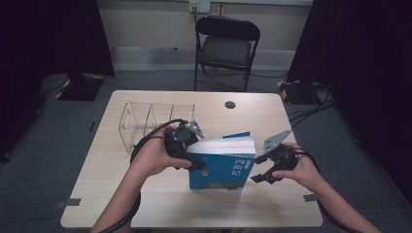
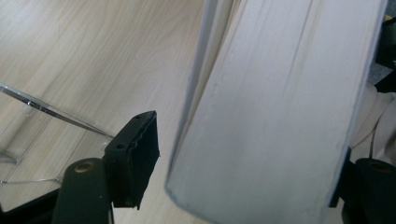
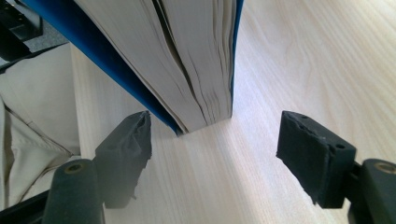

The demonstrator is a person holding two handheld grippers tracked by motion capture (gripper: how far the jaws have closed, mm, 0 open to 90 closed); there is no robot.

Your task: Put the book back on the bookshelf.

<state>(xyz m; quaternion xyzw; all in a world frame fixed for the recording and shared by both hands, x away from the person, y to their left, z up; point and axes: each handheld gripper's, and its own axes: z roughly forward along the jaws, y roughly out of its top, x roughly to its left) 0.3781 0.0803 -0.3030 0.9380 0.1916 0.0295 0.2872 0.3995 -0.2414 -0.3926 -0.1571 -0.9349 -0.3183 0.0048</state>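
Note:
A thick blue book [image 1: 223,167] stands upright on the wooden table [image 1: 145,204], front cover towards the person. My left gripper [image 1: 198,162] is at its upper left corner. In the left gripper view the white page block [image 2: 271,116] sits between the jaws of the left gripper [image 2: 243,172]. A narrow gap shows beside the left pad [image 2: 135,154], and the book hides the other pad. My right gripper [image 1: 257,169] hangs open just right of the book. In the right gripper view the book's lower corner [image 3: 187,60] rests on the table just beyond the wide-apart jaws of the right gripper [image 3: 219,144].
A clear plastic divider rack [image 1: 145,121] stands at the table's back left, and its edge [image 2: 28,102] shows in the left gripper view. A dark round hole [image 1: 230,104] marks the far edge. A black folding chair [image 1: 226,43] stands behind the table.

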